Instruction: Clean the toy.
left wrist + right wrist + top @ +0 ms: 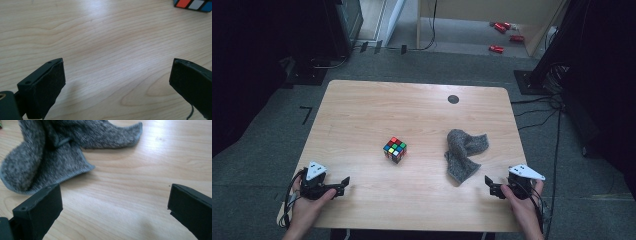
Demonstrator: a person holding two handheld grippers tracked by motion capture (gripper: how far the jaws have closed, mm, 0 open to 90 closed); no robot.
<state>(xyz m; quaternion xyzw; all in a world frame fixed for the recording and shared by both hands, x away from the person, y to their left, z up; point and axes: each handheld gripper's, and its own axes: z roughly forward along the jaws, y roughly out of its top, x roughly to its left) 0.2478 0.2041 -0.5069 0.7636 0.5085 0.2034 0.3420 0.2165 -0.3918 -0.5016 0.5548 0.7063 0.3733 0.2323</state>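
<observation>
A scrambled colour cube [395, 149] sits near the middle of the wooden table [362, 110]; its bottom edge shows at the top right of the left gripper view [192, 4]. A crumpled grey cloth [463, 152] lies to the cube's right and spreads over the upper left of the right gripper view [50, 150]. My left gripper [343, 186] rests near the front left edge, open, with bare wood between its jaws [117, 82]. My right gripper [490, 186] is near the front right, open, just short of the cloth [115, 207].
A small dark round disc [453, 99] sits in the tabletop near the far edge. Beyond the table, grey carpet holds dark equipment stands, cables [542, 112] at the right, and red objects [502, 30] on the floor far back.
</observation>
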